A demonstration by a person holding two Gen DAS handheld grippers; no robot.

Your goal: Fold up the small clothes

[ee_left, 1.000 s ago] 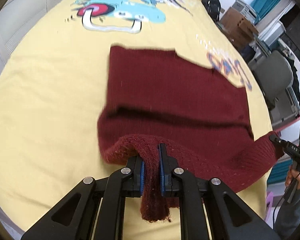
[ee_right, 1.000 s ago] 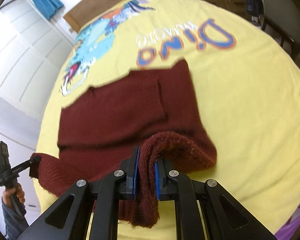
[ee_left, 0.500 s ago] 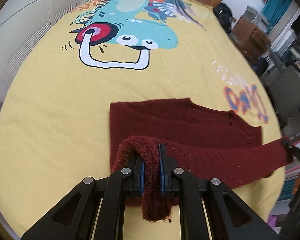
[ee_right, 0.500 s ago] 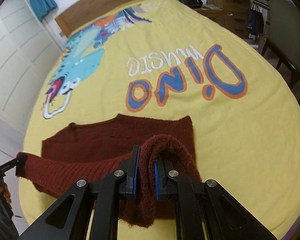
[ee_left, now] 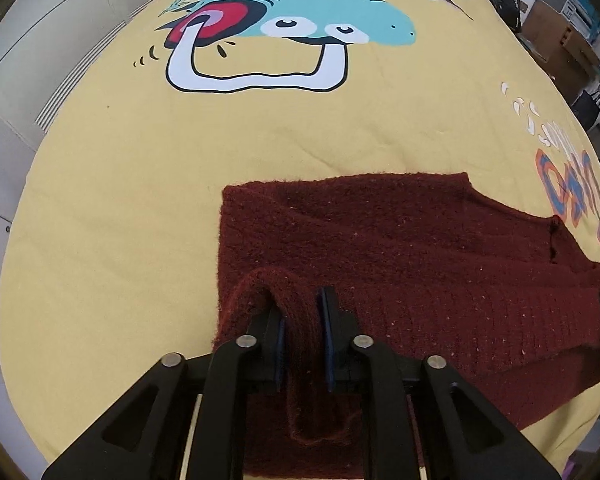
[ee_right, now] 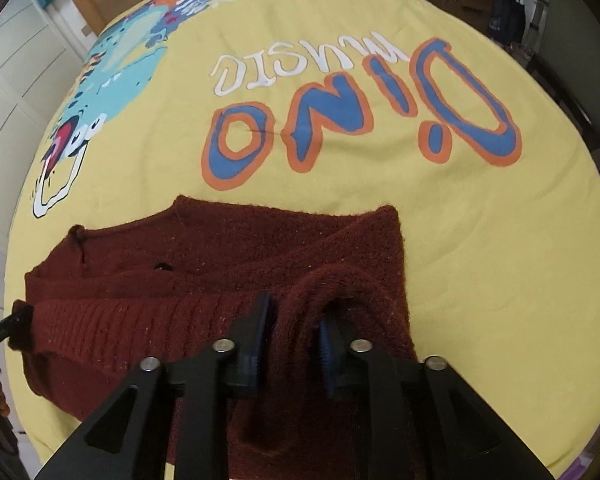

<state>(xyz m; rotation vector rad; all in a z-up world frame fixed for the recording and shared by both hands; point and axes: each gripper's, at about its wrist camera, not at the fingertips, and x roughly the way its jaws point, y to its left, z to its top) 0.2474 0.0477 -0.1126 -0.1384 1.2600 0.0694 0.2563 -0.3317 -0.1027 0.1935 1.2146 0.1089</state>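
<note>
Mid-fold: left gripper (ee_left: 303, 336) and right gripper (ee_right: 292, 334) each clamp dark-red knitted sweater (ee_left: 400, 248) hem; next, lay onto yellow bedspread (ee_left: 120, 184), release.

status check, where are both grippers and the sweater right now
Left gripper shut on maroon sweater hem. Right gripper shut on the other end. Sweater lies on yellow bedspread; nothing in the way.

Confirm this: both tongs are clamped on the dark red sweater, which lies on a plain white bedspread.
Not white or plain: the bedspread is yellow with a dinosaur print, as the right wrist view shows. Both the left tongs and right tongs are clamped on the dark red sweater.
</note>
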